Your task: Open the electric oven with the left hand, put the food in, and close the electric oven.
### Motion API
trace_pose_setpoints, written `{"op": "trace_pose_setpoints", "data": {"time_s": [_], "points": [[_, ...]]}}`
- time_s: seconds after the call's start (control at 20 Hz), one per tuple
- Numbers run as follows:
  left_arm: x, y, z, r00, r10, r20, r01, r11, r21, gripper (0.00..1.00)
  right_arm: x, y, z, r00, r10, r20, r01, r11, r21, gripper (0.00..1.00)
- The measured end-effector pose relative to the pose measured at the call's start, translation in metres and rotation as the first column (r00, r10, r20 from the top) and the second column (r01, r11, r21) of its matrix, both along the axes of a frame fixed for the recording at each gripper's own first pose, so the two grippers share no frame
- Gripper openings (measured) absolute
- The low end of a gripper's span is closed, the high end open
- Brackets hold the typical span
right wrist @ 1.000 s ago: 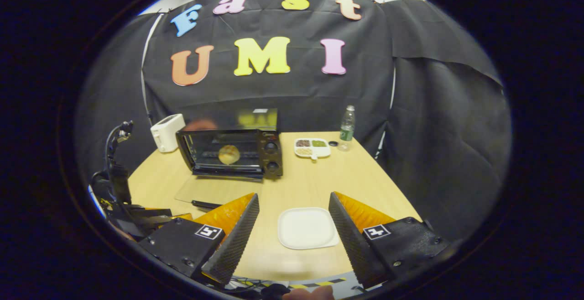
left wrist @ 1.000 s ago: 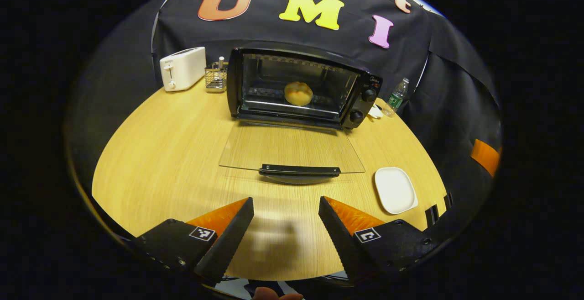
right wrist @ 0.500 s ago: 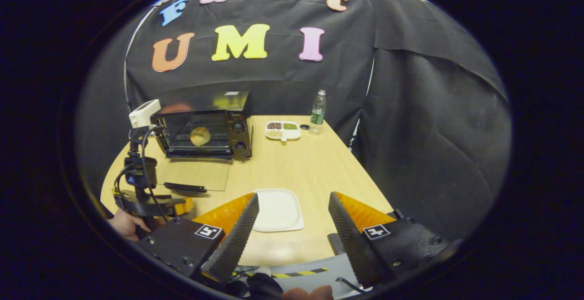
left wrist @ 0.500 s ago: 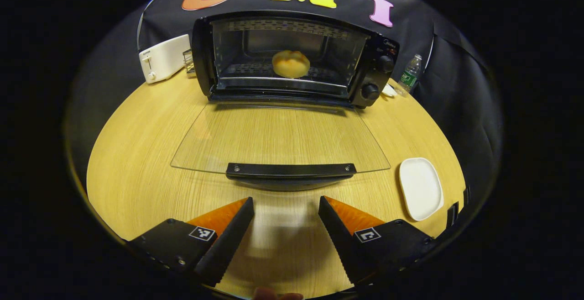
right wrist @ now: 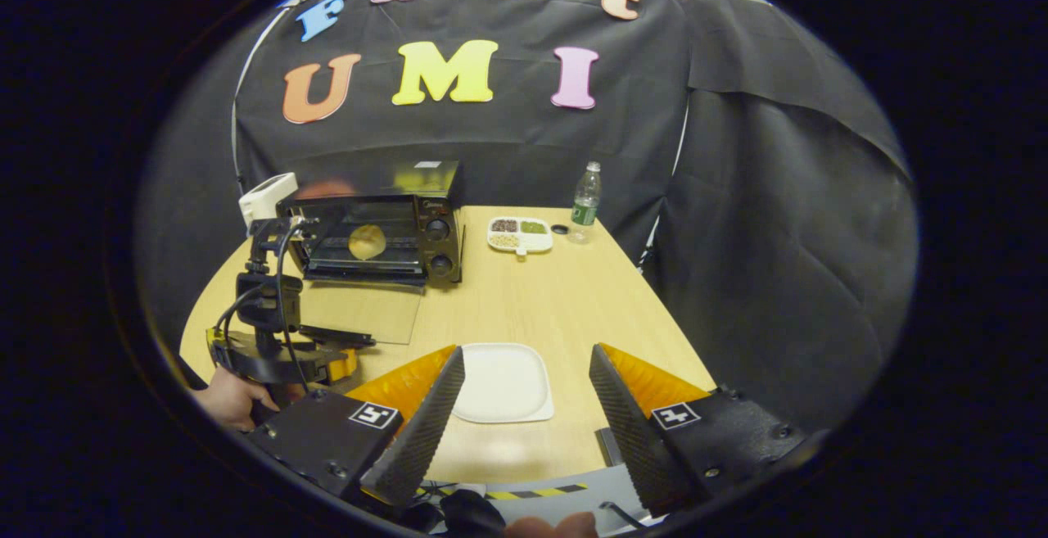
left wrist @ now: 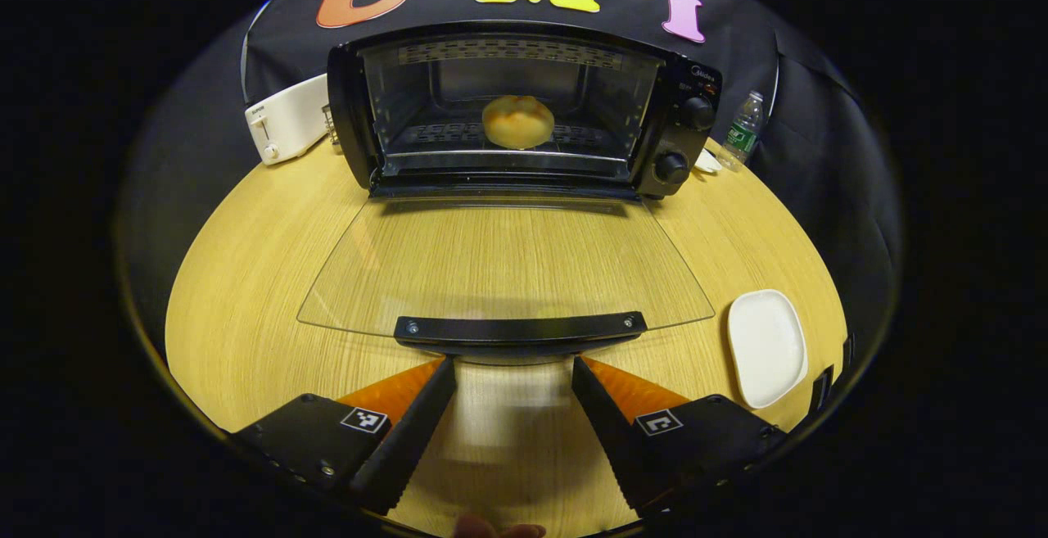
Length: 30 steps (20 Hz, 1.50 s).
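With oven door [left wrist: 503, 264] down, bun [left wrist: 517, 121] inside; left gripper [left wrist: 512, 370] open-jawed at handle [left wrist: 520, 329].

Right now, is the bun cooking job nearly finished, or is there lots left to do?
Nearly finished. The oven is open and the bun already sits on the rack inside, while the white plate is bare. The left gripper is open, just short of the door handle, not gripping it. Only closing is left: the glass door lies flat and must swing up. The right gripper is open above the plate.
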<state>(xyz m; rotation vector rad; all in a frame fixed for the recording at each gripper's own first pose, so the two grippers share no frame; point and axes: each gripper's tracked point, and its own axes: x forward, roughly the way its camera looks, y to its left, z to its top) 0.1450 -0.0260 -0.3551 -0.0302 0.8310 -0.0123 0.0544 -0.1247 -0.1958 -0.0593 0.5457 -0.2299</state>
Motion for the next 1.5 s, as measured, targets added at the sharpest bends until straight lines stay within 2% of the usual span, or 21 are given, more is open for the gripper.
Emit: {"op": "trace_pose_setpoints", "data": {"time_s": [0.2, 0.4, 0.6, 0.8, 1.05, 1.35, 1.5], "points": [[0.001, -0.002, 0.029, 0.999, 0.003, 0.034, -0.003, 1.000, 0.002, 0.94, 0.006, 0.009, 0.004, 0.999, 0.023, 0.022, -0.023, 1.000, 0.011, 0.97], [0.027, -0.002, 0.090, 0.986, 0.013, 0.166, -0.013, 1.000, -0.003, 0.95, 0.011, 0.020, 0.010, 0.997, 0.051, 0.052, -0.052, 0.998, 0.031, 0.97], [0.059, -0.001, 0.160, 0.951, 0.020, 0.308, -0.016, 1.000, -0.016, 0.95, 0.022, 0.024, 0.028, 0.990, 0.097, 0.099, -0.100, 0.995, 0.027, 0.97], [0.062, 0.003, 0.220, 0.901, 0.015, 0.433, -0.014, 1.000, -0.007, 0.95, 0.037, 0.027, 0.054, 0.973, 0.148, 0.178, -0.153, 0.988, 0.012, 0.97], [0.036, 0.002, 0.297, 0.823, 0.001, 0.568, -0.001, 1.000, 0.000, 0.94, 0.048, 0.037, 0.094, 0.935, 0.193, 0.296, -0.200, 0.980, -0.007, 0.97], [-0.034, 0.021, 0.376, 0.724, 0.002, 0.690, -0.003, 1.000, 0.001, 0.94, 0.017, 0.055, 0.149, 0.894, 0.174, 0.412, -0.179, 0.983, -0.027, 0.97], [-0.086, 0.041, 0.395, 0.705, 0.028, 0.709, -0.026, 1.000, -0.013, 0.94, -0.012, 0.077, 0.175, 0.872, 0.178, 0.455, -0.179, 0.983, -0.041, 0.97]]}}
